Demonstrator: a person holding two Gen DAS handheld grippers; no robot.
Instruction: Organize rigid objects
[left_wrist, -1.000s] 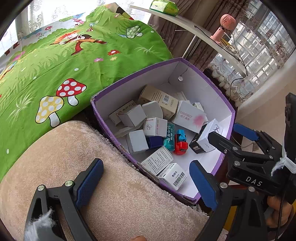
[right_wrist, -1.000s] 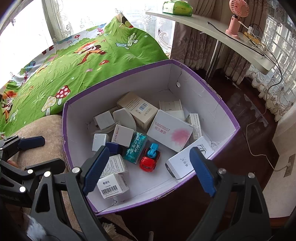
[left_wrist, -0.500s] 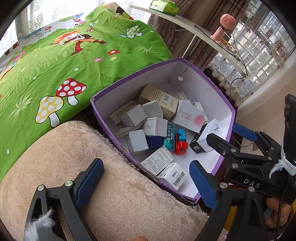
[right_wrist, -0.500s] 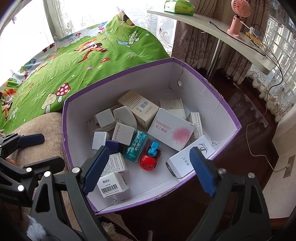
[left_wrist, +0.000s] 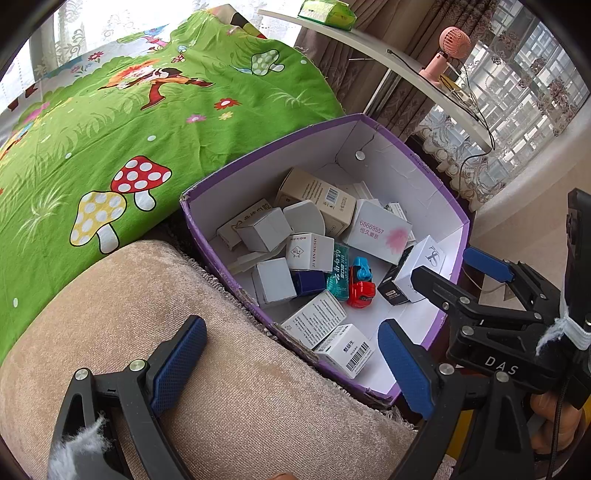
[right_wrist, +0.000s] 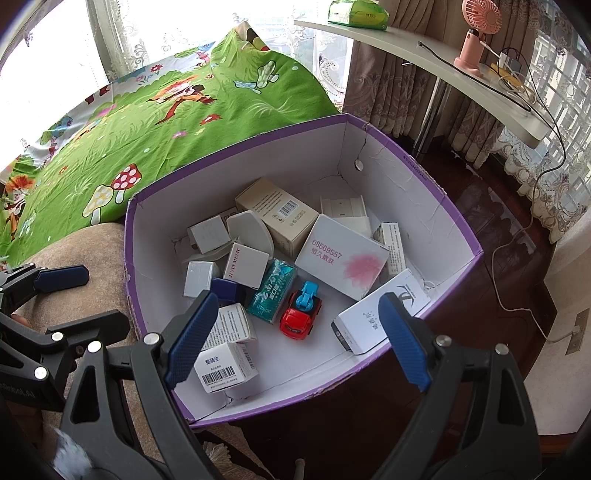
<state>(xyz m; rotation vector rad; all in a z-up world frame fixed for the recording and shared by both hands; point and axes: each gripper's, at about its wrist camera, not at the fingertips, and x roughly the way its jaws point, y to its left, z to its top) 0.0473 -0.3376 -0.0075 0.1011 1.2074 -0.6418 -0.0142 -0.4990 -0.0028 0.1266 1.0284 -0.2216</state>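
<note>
The right gripper (right_wrist: 299, 332) is hovering over the near end of the purple box (right_wrist: 458, 221), jaws spread wide and gripping nothing. The left gripper (left_wrist: 291, 365) is hanging off to the side, above the beige cushion (left_wrist: 147, 314), also splayed open and empty.

Everything to be sorted is lying jumbled on the floor of the box, which is sitting between the cushion and the green mushroom-print sheet (right_wrist: 147, 122). Right between the right gripper's blue pads is sitting a red and blue toy car (right_wrist: 301, 314), touching a teal packet (right_wrist: 271, 291) on one side. Nearer the corner is resting a small barcode carton (right_wrist: 225, 365), with more white cartons stacked behind it.

These look like light pieces, I'd say. The cartons are thin card, stiff enough to lift but likely to dent under a hard squeeze, so taking them across their flat opposite faces looks best. The car is hard plastic and probably rolls, so pinching its body by the sides, above the wheels, seems wise. The flat pink-flower box (right_wrist: 343, 258) is leaning on its neighbours and looks too wide across its face; its thin edges are the better hold.
</note>
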